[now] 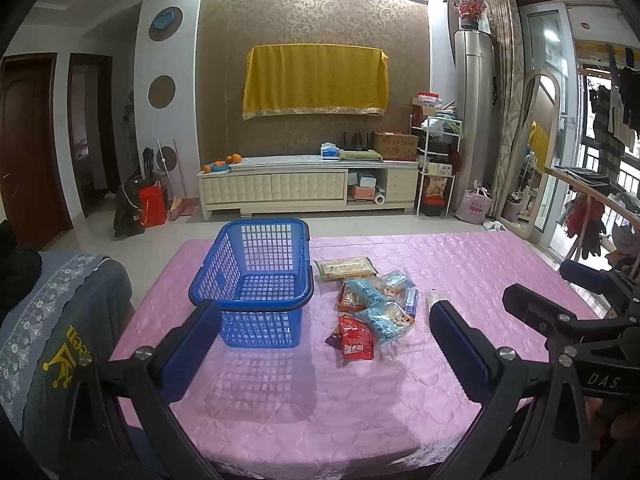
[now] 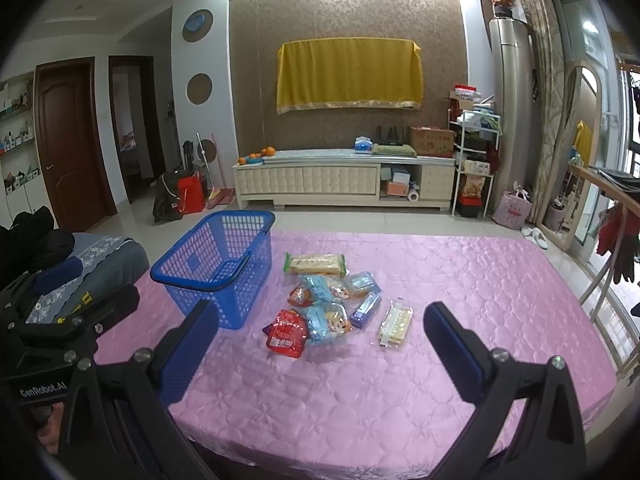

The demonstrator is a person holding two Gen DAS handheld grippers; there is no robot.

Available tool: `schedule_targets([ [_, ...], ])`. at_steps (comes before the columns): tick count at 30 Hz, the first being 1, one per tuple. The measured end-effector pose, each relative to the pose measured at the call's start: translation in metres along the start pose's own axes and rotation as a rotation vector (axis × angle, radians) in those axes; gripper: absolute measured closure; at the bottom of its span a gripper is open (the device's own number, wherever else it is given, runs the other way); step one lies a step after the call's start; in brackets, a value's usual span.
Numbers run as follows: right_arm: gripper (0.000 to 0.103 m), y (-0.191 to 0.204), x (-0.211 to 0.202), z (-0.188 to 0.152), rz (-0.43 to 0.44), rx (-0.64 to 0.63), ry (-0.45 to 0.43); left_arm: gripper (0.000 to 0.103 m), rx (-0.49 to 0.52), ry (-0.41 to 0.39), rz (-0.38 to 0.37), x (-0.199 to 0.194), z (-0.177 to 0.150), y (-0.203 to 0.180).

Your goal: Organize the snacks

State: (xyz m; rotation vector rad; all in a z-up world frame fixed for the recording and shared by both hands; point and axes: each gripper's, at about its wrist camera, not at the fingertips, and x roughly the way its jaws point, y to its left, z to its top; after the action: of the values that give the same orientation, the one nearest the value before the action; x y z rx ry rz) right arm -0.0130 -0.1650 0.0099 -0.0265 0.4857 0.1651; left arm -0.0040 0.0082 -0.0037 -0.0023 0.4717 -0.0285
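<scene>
From the left wrist view, the left gripper (image 1: 324,344) hangs above the pink tablecloth (image 1: 360,400) with its blue pads spread wide and nothing between them. The blue basket (image 1: 256,276) stands empty just beyond its left finger. Right of the basket lies a pile of snack packets (image 1: 372,304), with a red packet (image 1: 355,338) nearest the camera.

From the right wrist view, the right gripper (image 2: 320,344) is also spread wide and empty. The snacks sit between basket (image 2: 216,260) and a clear cracker pack (image 2: 395,323), which lies apart on the right; a long biscuit pack (image 2: 316,264) lies farthest back.
</scene>
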Motion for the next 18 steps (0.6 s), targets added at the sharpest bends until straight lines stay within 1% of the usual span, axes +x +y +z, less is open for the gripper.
schedule_targets([
  [18, 0.0, 0.0, 0.0001, -0.0017, 0.014, -0.001, 0.019, 0.0, -0.007, 0.012, -0.002, -0.0001, -0.0028, -0.0008],
])
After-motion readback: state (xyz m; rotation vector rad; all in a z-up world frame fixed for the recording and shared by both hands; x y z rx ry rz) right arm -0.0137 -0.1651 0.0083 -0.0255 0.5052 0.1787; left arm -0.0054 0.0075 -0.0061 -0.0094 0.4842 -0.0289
